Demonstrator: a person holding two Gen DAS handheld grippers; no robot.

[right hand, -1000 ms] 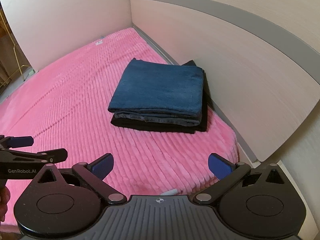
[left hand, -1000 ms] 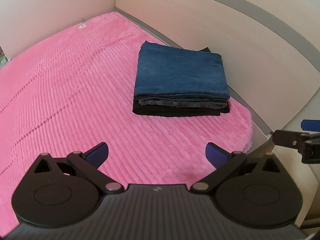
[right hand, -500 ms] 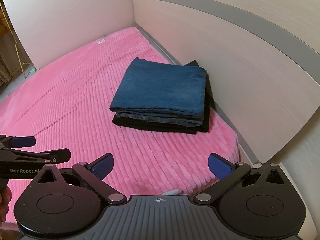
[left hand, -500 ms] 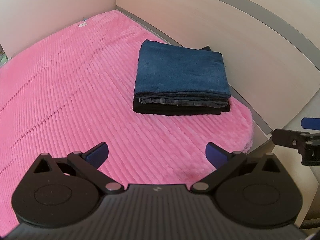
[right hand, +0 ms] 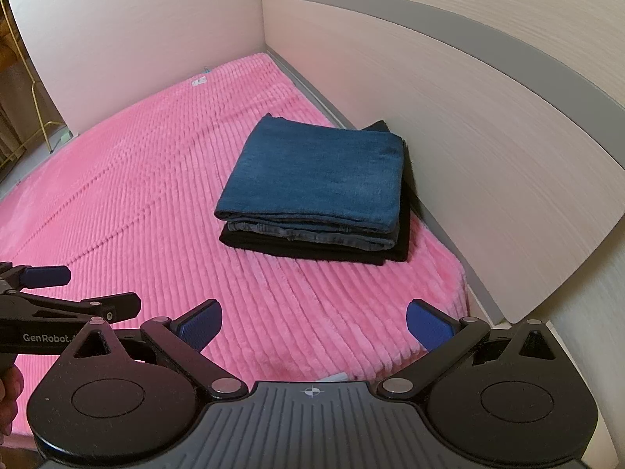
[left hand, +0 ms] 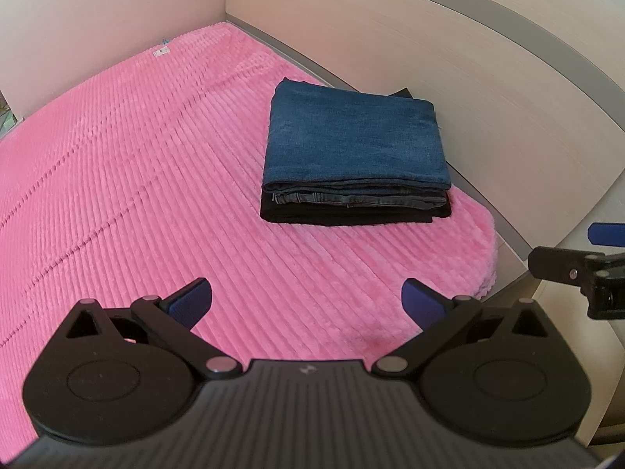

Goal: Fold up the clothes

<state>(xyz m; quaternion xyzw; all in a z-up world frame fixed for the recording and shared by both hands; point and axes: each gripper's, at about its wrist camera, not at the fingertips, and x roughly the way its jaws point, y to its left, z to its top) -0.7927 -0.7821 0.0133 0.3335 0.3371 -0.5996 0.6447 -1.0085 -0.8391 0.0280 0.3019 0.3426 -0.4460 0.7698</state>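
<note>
A neat stack of folded clothes (left hand: 353, 156) (right hand: 316, 191) lies on the pink ribbed bedspread (left hand: 136, 164) (right hand: 129, 203) near the headboard: blue jeans on top, a grey denim layer under them, a black garment at the bottom. My left gripper (left hand: 306, 301) hovers open over the bed's near edge, well short of the stack, with nothing between its blue pads. My right gripper (right hand: 312, 322) is likewise open and empty, back from the stack. Each gripper shows at the edge of the other's view.
A pale wooden headboard (left hand: 449, 58) (right hand: 449, 97) with a grey stripe runs along the right behind the stack. A white wall (right hand: 136, 31) closes the far end. A small white label (left hand: 161, 51) lies on the far bedspread. A gold metal stand (right hand: 35, 90) is at far left.
Both grippers have drifted back slightly from the bed, so the stack looks a little smaller. Jaws stay open; the clothes have not moved.
</note>
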